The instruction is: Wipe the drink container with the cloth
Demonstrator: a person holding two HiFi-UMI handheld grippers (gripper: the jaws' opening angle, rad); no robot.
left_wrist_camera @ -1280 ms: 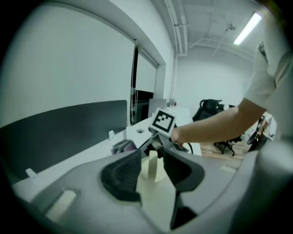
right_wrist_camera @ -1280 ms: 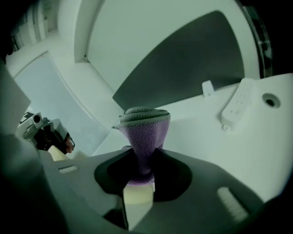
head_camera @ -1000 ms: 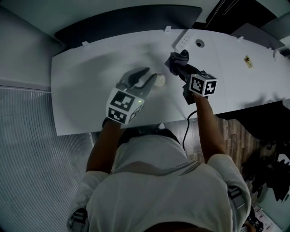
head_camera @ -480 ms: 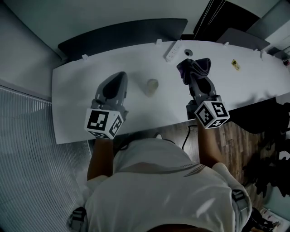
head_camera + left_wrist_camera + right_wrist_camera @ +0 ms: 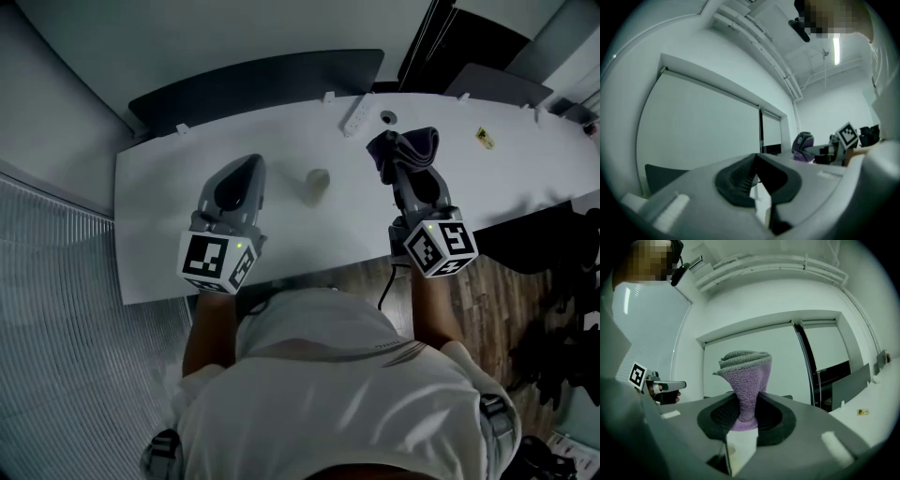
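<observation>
A small pale drink cup [image 5: 318, 182] stands on the white table [image 5: 159, 234], between my two grippers and touched by neither. To its left my left gripper [image 5: 246, 171] is shut with nothing in it; its pads meet in the left gripper view [image 5: 756, 158]. My right gripper [image 5: 406, 174] is to the right of the cup, shut on a bunched purple cloth [image 5: 405, 148]. In the right gripper view the cloth [image 5: 746, 378] sticks up out of the closed jaws of the right gripper [image 5: 746, 414]. The cloth [image 5: 802, 143] also shows far off in the left gripper view.
A white power strip [image 5: 355, 114] and a round cable hole [image 5: 388, 117] lie at the table's far edge. A small yellow label [image 5: 483, 138] is at the far right. A dark panel [image 5: 262, 77] runs behind the table. Wooden floor [image 5: 483, 281] shows at the near right.
A second ago my left gripper stood open around the cup. It has let go, drawn back to the left and shut. The right gripper with the cloth has moved right, away from the cup.
</observation>
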